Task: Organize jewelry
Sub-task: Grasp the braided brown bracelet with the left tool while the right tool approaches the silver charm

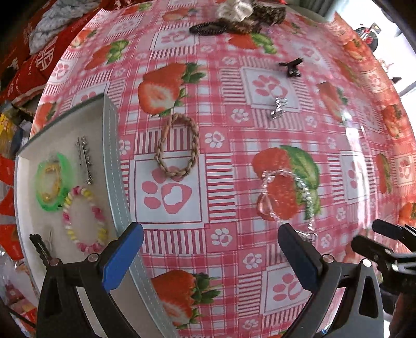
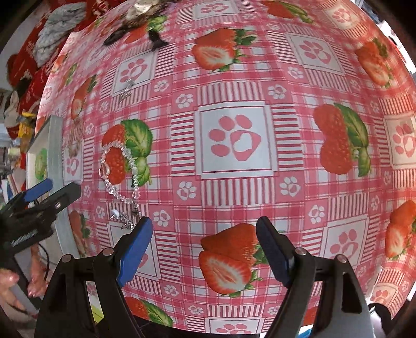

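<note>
Two grippers hang over a table covered in a pink strawberry-and-paw tablecloth [image 1: 228, 145], and both have their jaws spread wide with nothing between them. The left gripper [image 1: 210, 249] sits above the right wall of a grey tray [image 1: 114, 161], with its left finger over the tray edge and its right finger close to the tail end of a clear bead bracelet [image 1: 286, 192]. The right gripper [image 2: 205, 249] is over bare cloth, just right of that same bracelet's chain end, seen in its own view at [image 2: 122, 169].

Inside the tray lie a green bangle [image 1: 52, 182], a pastel bead bracelet [image 1: 85, 218] touching the bangle's lower edge, a silver hair clip [image 1: 84, 158] beside them, and a dark clip [image 1: 39, 247] near the front corner.

Still out on the cloth are a tan braided band [image 1: 178, 145] just right of the tray, a small silver clip [image 1: 278, 108], and a small black claw clip [image 1: 291, 67] further back. At the far edge sit a dark coiled hair tie [image 1: 208, 27], a white scrunchie [image 1: 234, 10] and a brown furry scrunchie [image 1: 260, 18], bunched together. Red cloth and a grey knitted piece [image 1: 49, 23] lie beyond the table on the left.
</note>
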Tool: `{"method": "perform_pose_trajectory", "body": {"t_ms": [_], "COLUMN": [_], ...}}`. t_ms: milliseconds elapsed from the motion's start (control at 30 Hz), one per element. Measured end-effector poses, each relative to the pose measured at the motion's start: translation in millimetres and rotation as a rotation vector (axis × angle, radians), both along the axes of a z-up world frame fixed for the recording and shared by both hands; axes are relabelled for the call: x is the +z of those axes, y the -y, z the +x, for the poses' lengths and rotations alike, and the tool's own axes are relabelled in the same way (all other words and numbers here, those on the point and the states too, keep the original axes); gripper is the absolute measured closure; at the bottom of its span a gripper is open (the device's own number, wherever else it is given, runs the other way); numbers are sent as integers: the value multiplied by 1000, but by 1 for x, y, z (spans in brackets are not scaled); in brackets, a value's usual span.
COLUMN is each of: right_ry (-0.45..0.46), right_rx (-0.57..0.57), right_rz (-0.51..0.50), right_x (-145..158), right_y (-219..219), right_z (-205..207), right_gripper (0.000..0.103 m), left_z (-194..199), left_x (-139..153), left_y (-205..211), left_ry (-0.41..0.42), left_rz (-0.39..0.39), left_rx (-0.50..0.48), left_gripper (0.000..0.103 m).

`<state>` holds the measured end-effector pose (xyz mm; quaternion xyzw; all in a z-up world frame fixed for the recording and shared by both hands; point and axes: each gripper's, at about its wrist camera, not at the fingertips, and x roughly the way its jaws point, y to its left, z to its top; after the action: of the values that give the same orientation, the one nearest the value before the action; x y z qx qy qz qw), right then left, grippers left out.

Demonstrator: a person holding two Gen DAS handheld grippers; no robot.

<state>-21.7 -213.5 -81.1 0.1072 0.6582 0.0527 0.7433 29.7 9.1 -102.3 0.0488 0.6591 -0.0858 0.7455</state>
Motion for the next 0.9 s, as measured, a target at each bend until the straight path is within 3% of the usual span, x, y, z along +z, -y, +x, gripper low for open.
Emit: {"method": "perform_pose_trajectory", "body": {"t_ms": [200,533,800,900], "right_ry": [20,98,78,79], "right_rx": [20,59,85,105], "right_rz": [19,31,79,72], "right_x": [-2,15,6,3], "right_y": [-9,-25,-49,-59], "right_z": [17,89,134,143], "right_gripper": [19,19,19,26], "left_z": [18,66,91,93], "left_x": [-8,-20,-38,-39], "left_y": [4,13,14,13], "left_ry": [15,41,20,21], "left_rz": [21,50,49,44], "left_rx": [13,28,54,62], "left_gripper": [0,0,0,0]}}
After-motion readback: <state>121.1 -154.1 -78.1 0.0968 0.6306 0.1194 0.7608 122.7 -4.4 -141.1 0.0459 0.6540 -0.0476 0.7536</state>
